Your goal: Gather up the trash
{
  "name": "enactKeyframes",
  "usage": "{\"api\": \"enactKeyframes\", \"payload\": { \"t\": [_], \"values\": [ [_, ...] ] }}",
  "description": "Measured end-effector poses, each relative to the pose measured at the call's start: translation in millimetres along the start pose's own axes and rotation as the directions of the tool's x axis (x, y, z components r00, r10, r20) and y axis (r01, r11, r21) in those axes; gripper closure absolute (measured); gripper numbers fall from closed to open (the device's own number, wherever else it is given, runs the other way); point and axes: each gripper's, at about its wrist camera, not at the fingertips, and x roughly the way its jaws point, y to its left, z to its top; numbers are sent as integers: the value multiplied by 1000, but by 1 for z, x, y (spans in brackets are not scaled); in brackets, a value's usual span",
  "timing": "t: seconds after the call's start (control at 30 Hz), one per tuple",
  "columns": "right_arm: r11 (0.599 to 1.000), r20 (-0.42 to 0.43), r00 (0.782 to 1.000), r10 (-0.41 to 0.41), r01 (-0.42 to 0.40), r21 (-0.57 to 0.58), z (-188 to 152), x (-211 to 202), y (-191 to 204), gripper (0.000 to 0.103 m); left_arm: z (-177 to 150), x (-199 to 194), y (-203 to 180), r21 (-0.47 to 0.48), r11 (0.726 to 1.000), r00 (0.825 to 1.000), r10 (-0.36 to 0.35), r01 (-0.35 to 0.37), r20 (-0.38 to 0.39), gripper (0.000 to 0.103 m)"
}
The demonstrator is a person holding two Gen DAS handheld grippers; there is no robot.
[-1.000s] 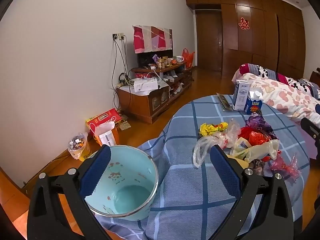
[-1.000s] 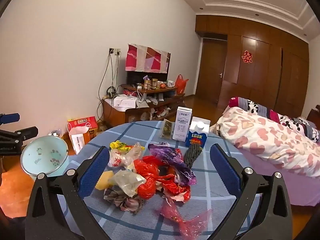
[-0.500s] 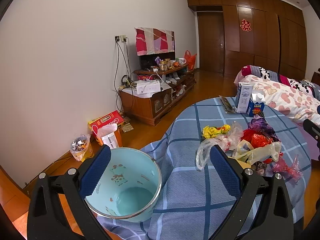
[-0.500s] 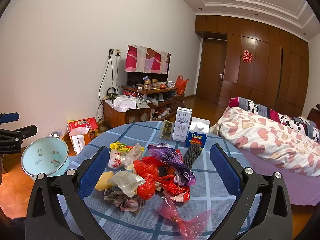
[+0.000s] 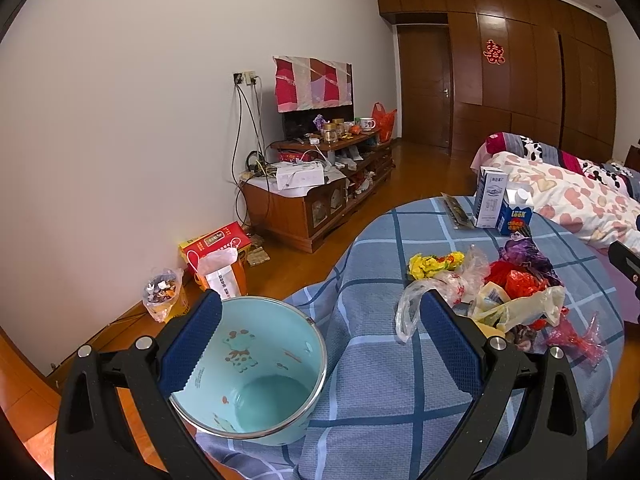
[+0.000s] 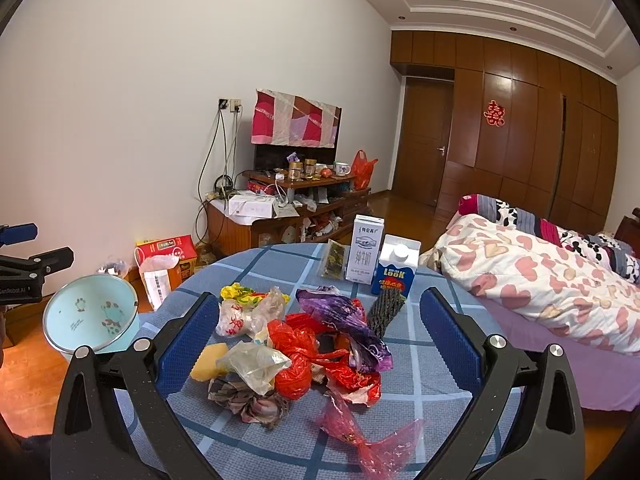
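Trash (image 6: 304, 344): one heap of bags, wrappers and scraps, centre of the right view, lying on the checked bench (image 6: 436, 364). Nothing from it collected yet, as far as I can judge.

Pail (image 5: 256, 368): pale blue, lower left of the left view, at the bench edge against the cloth. Inside bare; no trash in it.

Left fingers (image 5: 316, 360): spread wide, holding nothing. One pad sits in front of the pail rim, the other in front of the clear bag (image 5: 416, 300) at the heap's near end.

Right fingers (image 6: 316, 344): spread wide, empty, framing the heap from above. Red bag (image 6: 296, 356) and purple bag (image 6: 340, 316) lie between the pads in the picture; no contact that I can see.

Cartons (image 6: 380, 264): two, upright, upper middle of the right view, behind the heap. Whether they count as trash I cannot tell.

Progress: at the start. Whole heap left to move, piece by piece, into the pail.
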Motion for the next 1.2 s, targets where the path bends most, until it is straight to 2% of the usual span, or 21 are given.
{"api": "enactKeyframes", "payload": {
  "t": [1.2],
  "values": [
    [1000,-6,1000,0,0,0,-3,2,0,4,0,3,9,-9,1000,1000,10,-10,-6,6]
  ]
}}
